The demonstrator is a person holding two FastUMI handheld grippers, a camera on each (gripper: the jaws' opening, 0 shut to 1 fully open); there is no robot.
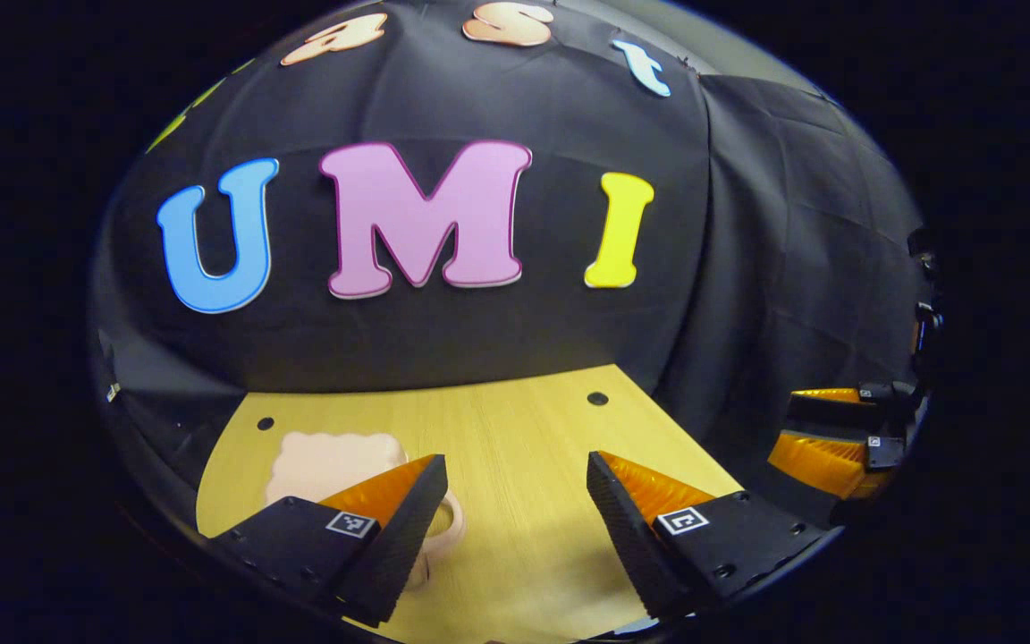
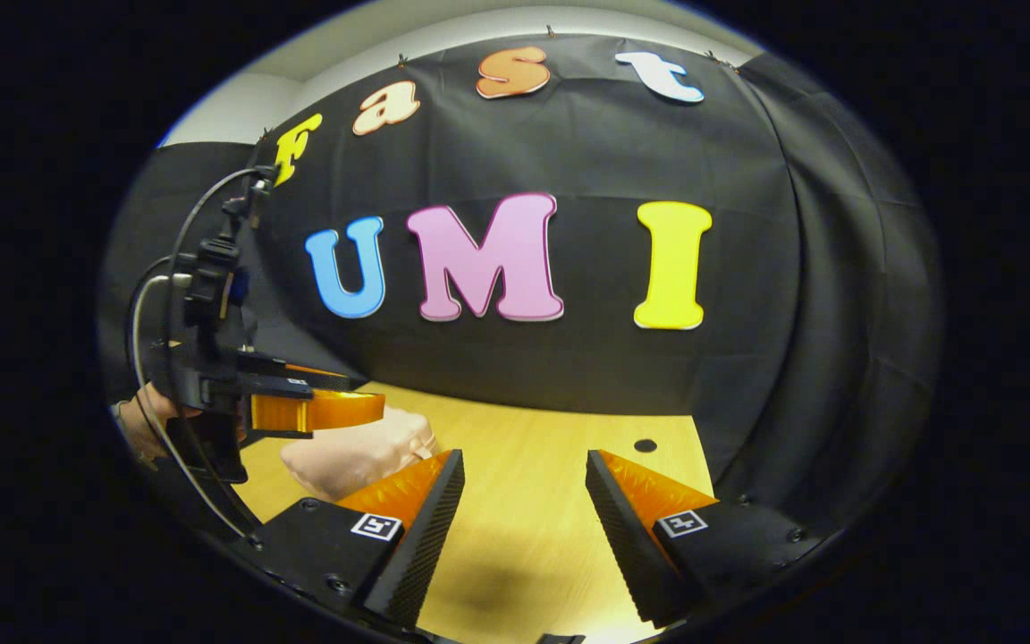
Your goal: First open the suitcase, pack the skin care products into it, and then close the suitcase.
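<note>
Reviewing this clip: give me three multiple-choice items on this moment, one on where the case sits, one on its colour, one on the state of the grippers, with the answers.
1. Where is the pink case in the left gripper view?
A. Behind the left finger of the left gripper
B. Between the fingers
C. Right of both fingers

2. What colour is the table?
A. White
B. Light wood
C. Grey

3. How do the jaws of the right gripper stand?
A. Shut on the case
B. Shut on nothing
C. Open, nothing between them

Answers:
1 A: the case shows past that finger.
2 B: the top shows yellowish wood grain.
3 C: bare table shows in the wide gap.
</note>
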